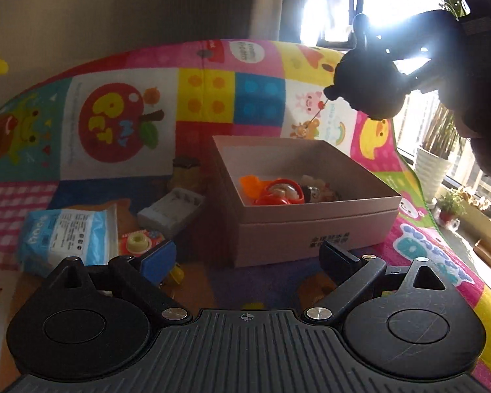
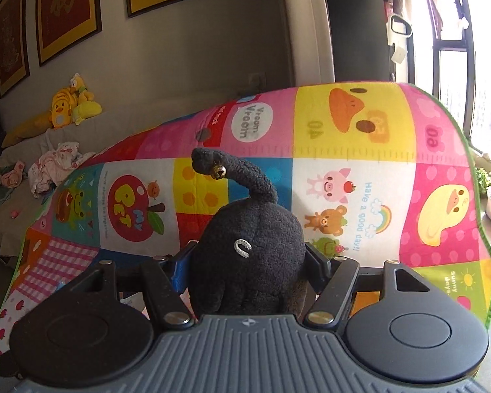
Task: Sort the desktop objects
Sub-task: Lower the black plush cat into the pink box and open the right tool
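Right wrist view showed our right tool [image 2: 248,262] closed on one black plush toy [image 2: 252,255], its pads pressing the soft body from 9 and 3 o'clock while the curled tail with a small bell [image 2: 218,172] rose toward 12 o'clock. We judged the toy light, squashy and not fragile; its fuzzy pile should resist slipping, and the round body seemed the best place to hold, since the thin tail would flop. In the left wrist view the same toy [image 1: 370,85] hung at 2 o'clock, above and beyond the one open cardboard box [image 1: 311,229], apart from it. Our left tool [image 1: 248,262] stood wide open with nothing between its fingers, pointed at the box's near wall. Inside the box we counted one orange piece [image 1: 252,183], one red-rimmed dish [image 1: 283,193] and one small figure [image 1: 314,193], though the pile was too jumbled for a sure count. On the patterned mat [image 1: 121,82] covering the counter, at 9 o'clock from the box, lay one blue-and-white packet [image 1: 68,232], one grey tray-like holder [image 1: 173,211] and one small yellow ring [image 1: 137,240].
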The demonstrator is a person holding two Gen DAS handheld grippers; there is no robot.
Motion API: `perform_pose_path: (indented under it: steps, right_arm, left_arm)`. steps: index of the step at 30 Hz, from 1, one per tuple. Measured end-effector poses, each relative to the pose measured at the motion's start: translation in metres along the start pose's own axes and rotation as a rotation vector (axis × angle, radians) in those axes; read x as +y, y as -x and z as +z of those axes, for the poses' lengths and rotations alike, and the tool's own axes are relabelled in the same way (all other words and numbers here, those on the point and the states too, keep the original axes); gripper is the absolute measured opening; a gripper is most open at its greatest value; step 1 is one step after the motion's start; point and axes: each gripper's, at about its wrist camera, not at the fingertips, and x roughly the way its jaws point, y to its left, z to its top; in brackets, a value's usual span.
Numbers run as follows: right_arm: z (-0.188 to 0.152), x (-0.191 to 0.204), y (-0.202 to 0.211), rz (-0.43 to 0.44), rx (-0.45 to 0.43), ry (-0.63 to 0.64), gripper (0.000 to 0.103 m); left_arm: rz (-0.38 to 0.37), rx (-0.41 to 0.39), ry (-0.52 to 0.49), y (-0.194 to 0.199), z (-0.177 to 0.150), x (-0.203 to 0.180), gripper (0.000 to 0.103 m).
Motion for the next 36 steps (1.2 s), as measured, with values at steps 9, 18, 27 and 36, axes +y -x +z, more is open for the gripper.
perform_pose_path:
  steps: [9,18,27,36]
  right_arm:
    - [-0.015,0.001,-0.143,-0.071,0.310,-0.098,0.067]
    - [-0.034,-0.018,-0.126,0.056,0.457,-0.080,0.066]
    - [-0.027,-0.019,-0.072,0.013,0.299,0.010,0.083]
    - [-0.028,-0.032,-0.031,-0.046,0.185,0.045,0.063]
  left_arm:
    - [-0.036,0.019,0.109,0.002,-0.019,0.028,0.099]
    - [-0.094,0.014,0.161,0.004,-0.020,0.036,0.100]
    - [-0.061,0.014,0.154,0.006,-0.020,0.035,0.101]
    - [-0.026,0.027,0.144,0.003,-0.020,0.033,0.102]
